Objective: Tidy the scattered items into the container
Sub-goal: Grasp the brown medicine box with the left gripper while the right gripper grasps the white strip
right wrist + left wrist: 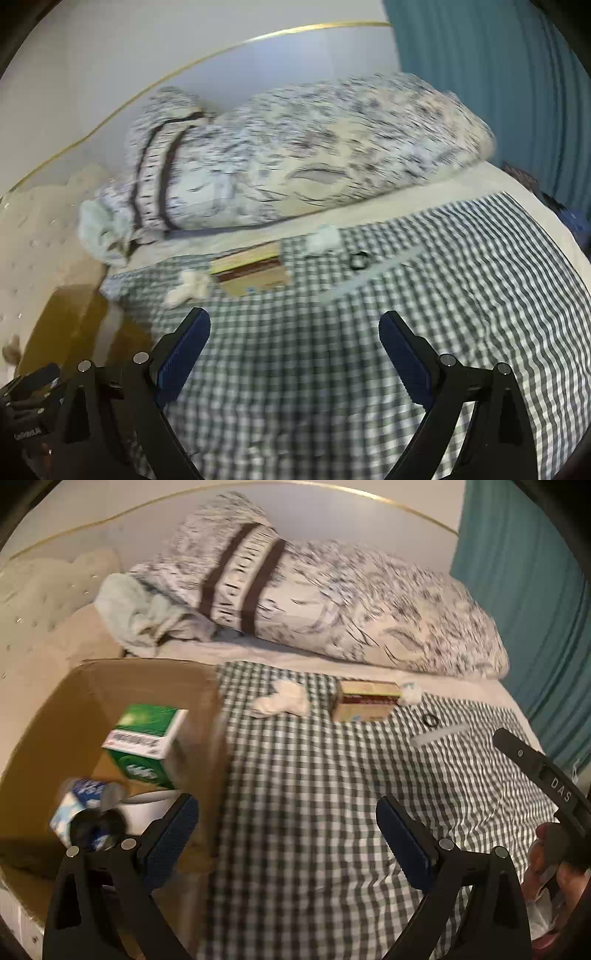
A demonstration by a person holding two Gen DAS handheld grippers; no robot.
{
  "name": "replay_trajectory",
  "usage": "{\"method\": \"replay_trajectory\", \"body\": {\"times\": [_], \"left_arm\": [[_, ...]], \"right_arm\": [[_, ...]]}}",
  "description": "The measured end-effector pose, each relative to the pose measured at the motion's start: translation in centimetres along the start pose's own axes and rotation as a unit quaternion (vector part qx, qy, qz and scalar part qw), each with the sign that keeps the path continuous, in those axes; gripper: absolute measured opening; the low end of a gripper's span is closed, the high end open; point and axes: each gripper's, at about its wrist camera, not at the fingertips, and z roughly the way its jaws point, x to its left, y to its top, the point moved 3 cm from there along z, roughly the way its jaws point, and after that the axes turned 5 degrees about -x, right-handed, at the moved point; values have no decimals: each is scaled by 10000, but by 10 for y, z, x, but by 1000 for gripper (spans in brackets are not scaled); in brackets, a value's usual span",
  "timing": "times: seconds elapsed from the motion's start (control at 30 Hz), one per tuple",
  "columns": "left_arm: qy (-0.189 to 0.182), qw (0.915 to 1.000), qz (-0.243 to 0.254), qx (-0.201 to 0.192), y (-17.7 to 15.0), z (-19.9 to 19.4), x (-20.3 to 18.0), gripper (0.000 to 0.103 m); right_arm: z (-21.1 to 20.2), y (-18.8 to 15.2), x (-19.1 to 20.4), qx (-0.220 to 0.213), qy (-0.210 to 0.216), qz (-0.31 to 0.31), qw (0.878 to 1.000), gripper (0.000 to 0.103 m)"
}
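A brown cardboard box [110, 679] stands at the left on the bed; it holds a green and white carton [144, 746], a blue and white packet [79, 805] and a white item [142, 810]. On the checked cloth [314, 794] lie a crumpled white tissue [282, 701], a tan and red flat box [365, 700], a second white wad [410, 692], a black ring [430, 720] and a grey stick [439, 734]. My left gripper [286, 834] is open and empty at the box's right wall. My right gripper [293, 350] is open and empty over the cloth, short of the flat box [255, 273].
A patterned folded duvet [332, 602] and a pale green cloth [133, 609] lie behind the items. A padded headboard [44, 602] is at the left, a teal curtain [524, 590] at the right. The other gripper's handle [546, 779] shows at the right edge.
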Motion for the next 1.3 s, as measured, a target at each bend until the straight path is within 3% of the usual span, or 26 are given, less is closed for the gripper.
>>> {"method": "replay_trajectory", "body": {"times": [0.4,0.67,0.8,0.9,1.0,1.07,1.13,1.17,1.23,1.3], "left_arm": [[-33,9997,255,-46,45,95,-64,99],[9,9995,267,141,53,168,-71,99],[90,9994,284,196,51,196,-66,99],[-8,9986,375,361,49,213,-63,99],[-73,9977,623,268,52,221,-67,99],[-106,9966,810,92,58,226,-70,99],[-59,9951,981,-49,63,233,-73,99],[-57,9943,1060,-95,65,237,-75,99],[-130,9936,1125,-49,67,246,-78,99],[-271,9936,1093,34,66,256,-83,99]], "right_arm": [[80,5,-63,312,-663,362,9967,93],[154,2,-60,688,-822,407,9934,93],[190,1,-62,880,-1094,490,9889,93],[212,-9,-62,982,-1343,330,9855,93],[218,-24,-56,793,-1595,-135,9839,93],[215,-25,-54,707,-1572,-206,9848,86],[210,-24,-57,610,-1443,-145,9875,65],[207,-23,-59,577,-1377,-110,9887,61],[204,-21,-62,539,-1247,-25,9907,48],[202,-21,-65,513,-1153,49,9920,43]]}}
